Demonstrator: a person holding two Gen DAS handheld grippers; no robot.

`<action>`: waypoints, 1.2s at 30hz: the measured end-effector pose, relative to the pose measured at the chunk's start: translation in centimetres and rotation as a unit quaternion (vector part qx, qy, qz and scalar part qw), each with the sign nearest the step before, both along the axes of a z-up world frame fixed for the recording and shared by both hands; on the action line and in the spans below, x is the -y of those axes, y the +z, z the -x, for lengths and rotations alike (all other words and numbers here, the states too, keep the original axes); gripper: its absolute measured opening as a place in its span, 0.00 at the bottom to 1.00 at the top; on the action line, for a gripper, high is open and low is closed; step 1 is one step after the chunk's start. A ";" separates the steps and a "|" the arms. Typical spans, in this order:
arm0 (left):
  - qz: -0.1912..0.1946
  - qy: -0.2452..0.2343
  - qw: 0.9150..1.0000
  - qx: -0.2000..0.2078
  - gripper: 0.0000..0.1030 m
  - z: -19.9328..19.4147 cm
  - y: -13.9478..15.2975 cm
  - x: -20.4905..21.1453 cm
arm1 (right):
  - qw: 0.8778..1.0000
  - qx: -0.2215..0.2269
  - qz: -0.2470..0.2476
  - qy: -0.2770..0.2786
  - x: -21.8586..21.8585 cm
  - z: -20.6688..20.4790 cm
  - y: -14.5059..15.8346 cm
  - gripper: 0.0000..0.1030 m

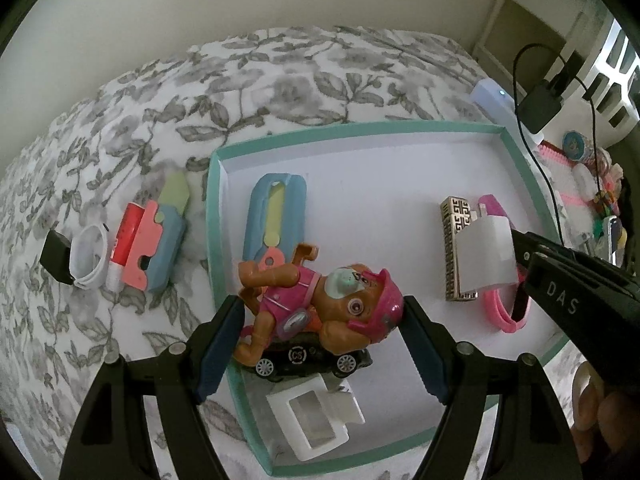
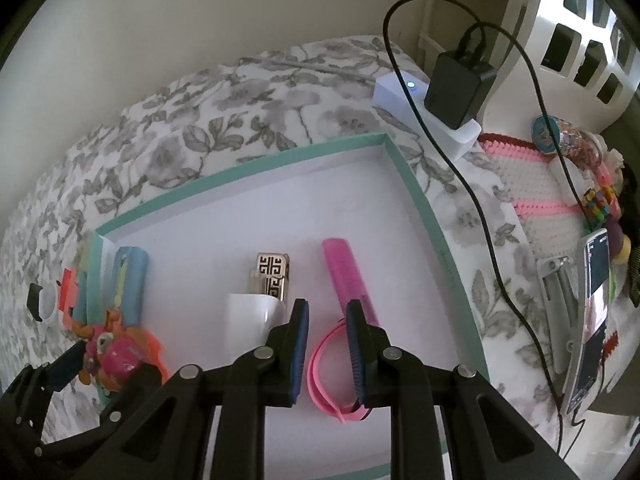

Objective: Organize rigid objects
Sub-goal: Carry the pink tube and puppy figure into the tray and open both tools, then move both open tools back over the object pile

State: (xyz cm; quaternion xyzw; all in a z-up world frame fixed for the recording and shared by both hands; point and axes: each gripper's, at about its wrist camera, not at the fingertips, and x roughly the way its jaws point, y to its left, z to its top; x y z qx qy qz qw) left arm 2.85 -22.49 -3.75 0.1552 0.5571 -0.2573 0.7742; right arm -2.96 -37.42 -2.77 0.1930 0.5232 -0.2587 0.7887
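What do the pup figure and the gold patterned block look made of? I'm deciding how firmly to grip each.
The pup figure looks like moulded hard plastic: glossy highlights on its pink helmet, solid flat colours. The gold patterned block seems metal or metal-plated: dull brassy sheen and relief fretwork, though coated plastic cannot be ruled out.

A pup figure in pink helmet lay on its side atop a black toy car, at the teal-rimmed tray's six o'clock, blue-yellow case at twelve, gold patterned bar and pink band toward three.
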 end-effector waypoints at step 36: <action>0.041 0.125 0.991 0.032 0.77 -3.4 3.0 -5.4 | 0.997 0.061 0.049 0.016 -2.3 -0.8 3.9 0.58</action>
